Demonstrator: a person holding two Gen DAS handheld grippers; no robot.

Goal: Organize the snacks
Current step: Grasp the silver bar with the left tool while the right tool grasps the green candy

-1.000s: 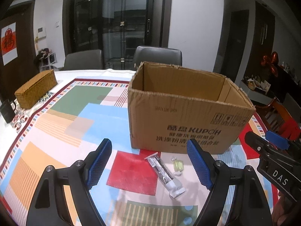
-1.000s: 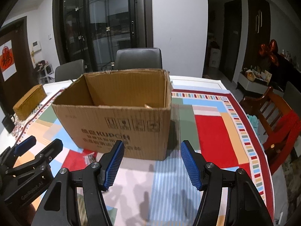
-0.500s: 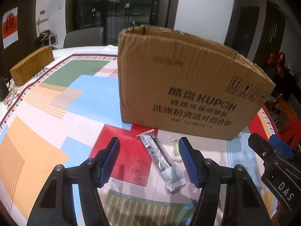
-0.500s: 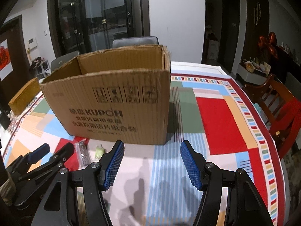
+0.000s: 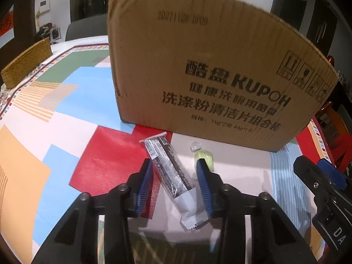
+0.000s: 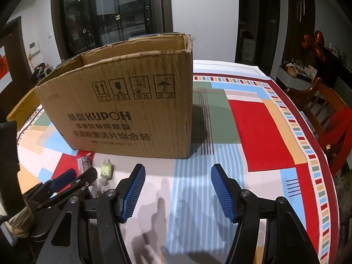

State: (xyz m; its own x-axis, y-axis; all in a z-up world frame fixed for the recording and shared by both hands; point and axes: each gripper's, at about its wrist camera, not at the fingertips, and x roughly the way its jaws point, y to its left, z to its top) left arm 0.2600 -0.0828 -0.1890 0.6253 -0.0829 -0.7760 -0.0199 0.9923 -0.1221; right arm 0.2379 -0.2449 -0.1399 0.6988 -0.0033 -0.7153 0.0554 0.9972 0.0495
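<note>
- Evidently, over the preceding second the left gripper (image 5: 175, 184) had dropped low and moved forward, and its blue pads (image 5: 145, 187) had narrowed from a wide spread to a gap bracketing the silver snack packet (image 5: 170, 176); no contact was visible yet, so the gripper remained released, not clenched.
- That change suggested the pick of the first snack was imminent, with transfer into the cardboard box (image 5: 211, 70) directly ahead of the gripper yet to follow.
- A small green wrapped candy (image 5: 203, 155) lay on the bench (image 5: 66, 136) just beyond the gripper's right pad, which partly overlapped it.
- Meanwhile the right gripper (image 6: 178, 194) had also lowered; it hung spread apart and empty over the striped cloth, the box ahead and to its left.
- The box interior was hidden in the left wrist view and barely visible in the right.
- The packet's print was illegible, and its near end reached down between the pads.
- A woven basket (image 5: 26, 66) sat far to the left.
</note>
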